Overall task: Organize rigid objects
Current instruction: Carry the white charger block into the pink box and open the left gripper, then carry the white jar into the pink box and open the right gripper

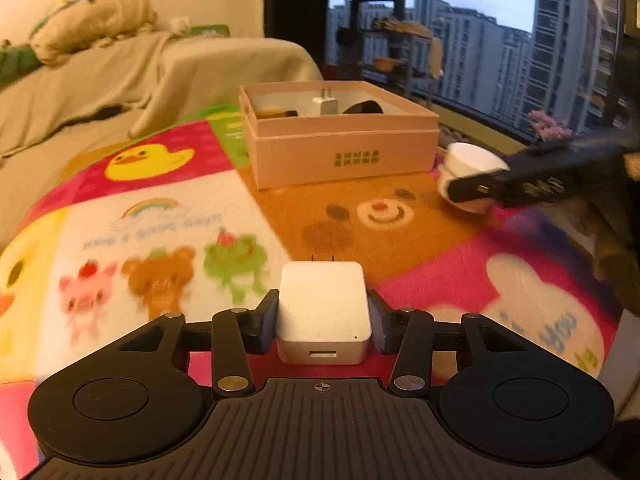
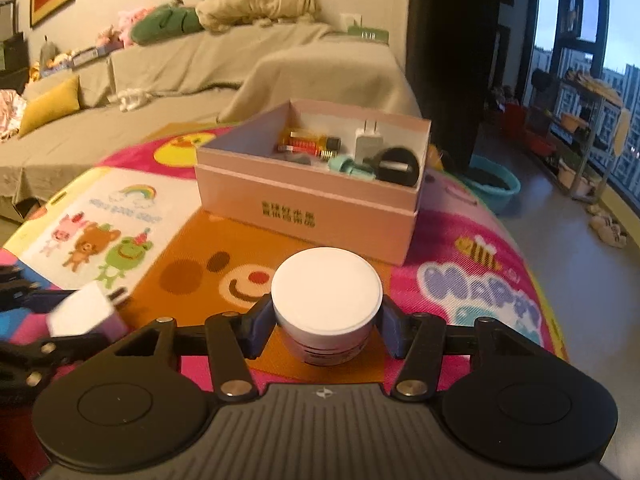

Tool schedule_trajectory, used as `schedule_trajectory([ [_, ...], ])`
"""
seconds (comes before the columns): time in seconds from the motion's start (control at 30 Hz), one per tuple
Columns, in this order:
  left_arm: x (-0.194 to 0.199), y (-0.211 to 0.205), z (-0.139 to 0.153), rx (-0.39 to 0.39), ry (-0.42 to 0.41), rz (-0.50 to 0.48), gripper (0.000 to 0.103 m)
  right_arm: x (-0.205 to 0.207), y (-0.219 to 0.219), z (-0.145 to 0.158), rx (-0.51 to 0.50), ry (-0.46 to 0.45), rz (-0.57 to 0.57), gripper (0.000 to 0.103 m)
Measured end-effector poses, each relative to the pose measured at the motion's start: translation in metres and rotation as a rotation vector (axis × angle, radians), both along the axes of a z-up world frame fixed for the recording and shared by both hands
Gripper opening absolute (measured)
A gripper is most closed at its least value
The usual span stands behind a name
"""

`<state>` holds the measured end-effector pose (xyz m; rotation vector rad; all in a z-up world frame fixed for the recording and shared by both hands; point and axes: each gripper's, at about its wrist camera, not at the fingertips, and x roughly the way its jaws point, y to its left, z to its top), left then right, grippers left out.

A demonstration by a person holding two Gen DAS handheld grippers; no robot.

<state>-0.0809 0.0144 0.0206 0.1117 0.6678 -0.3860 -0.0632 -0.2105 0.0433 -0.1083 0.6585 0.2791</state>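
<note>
left tool (image 1: 323, 316) around square white charger (image 1: 323, 312), prongs forward

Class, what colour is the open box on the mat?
Pale pink box, with green printed characters on its side; clearest in the right wrist view.

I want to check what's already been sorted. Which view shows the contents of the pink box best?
The right wrist view: it looks down into the pink box, showing a white charger, an amber bottle, a teal item and a black round item. The left wrist view sees the box lower, so only the items' tops show.
</note>
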Motion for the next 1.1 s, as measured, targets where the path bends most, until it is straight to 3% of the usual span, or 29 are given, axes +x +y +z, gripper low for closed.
schedule_trajectory([
  [0.17, 0.047, -0.005, 0.042, -0.073, -0.048, -0.031, 0.05, -0.005, -0.02, 0.011, 0.031, -0.045, -0.034, 0.054],
  [0.27, 0.076, -0.018, 0.075, -0.121, -0.152, -0.055, 0.05, -0.002, -0.031, 0.015, 0.053, -0.058, -0.054, 0.054],
  [0.37, 0.109, -0.038, 0.096, -0.116, -0.228, -0.069, 0.05, 0.0, -0.039, 0.019, 0.089, -0.072, -0.051, 0.054],
  [0.43, 0.143, -0.053, 0.095, -0.094, -0.203, -0.069, 0.05, 0.001, -0.041, 0.019, 0.101, -0.079, -0.049, 0.054],
  [0.57, 0.217, -0.071, 0.063, -0.052, -0.006, 0.01, 0.05, 0.005, -0.042, 0.017, 0.101, -0.067, -0.053, 0.054],
  [0.63, 0.233, -0.071, 0.047, -0.051, 0.065, 0.051, 0.042, 0.005, -0.044, 0.014, 0.101, -0.056, -0.059, 0.054],
  [0.67, 0.235, -0.068, 0.044, -0.072, 0.07, 0.07, 0.028, 0.004, -0.046, 0.013, 0.1, -0.05, -0.062, 0.054],
  [0.9, 0.19, -0.026, 0.061, -0.23, -0.041, 0.11, 0.028, 0.013, -0.055, 0.002, 0.076, -0.017, -0.094, 0.054],
  [0.97, 0.165, -0.014, 0.064, -0.242, -0.043, 0.092, 0.028, 0.017, -0.052, 0.006, 0.089, -0.031, -0.087, 0.054],
  [1.1, 0.122, -0.004, 0.06, -0.195, -0.024, 0.051, 0.028, 0.036, -0.041, 0.027, 0.117, -0.073, -0.054, 0.054],
])
